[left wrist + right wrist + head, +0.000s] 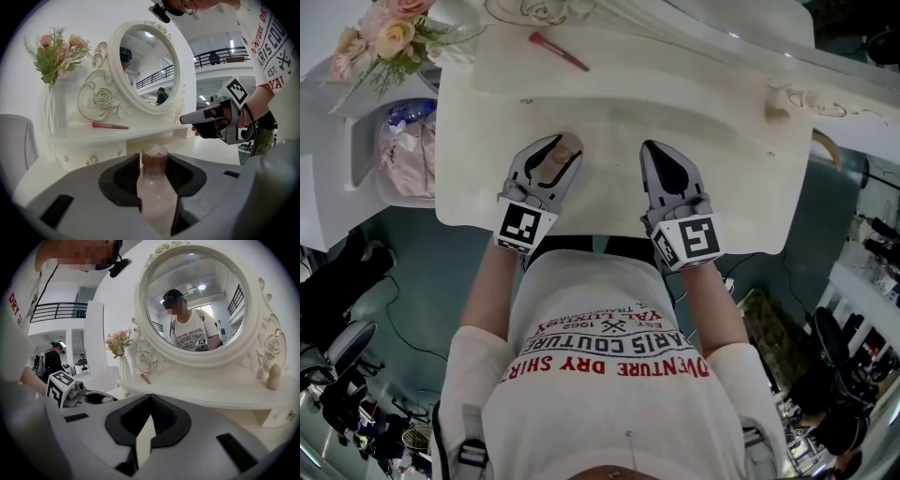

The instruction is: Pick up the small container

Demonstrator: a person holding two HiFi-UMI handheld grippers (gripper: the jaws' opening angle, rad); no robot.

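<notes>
"How many grippers?"

"Two: the left gripper (555, 150) and the right gripper (652, 150)."

"And on the dressing table (703, 112)?"

"One small container (154, 197), one pink brush (108, 125), one oval mirror (147, 65), one bunch of flowers (58, 51) and one pale ornament (273, 376)."

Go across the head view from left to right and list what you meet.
Flowers → left gripper with the small container between its jaws → right gripper → cream ornament
</notes>
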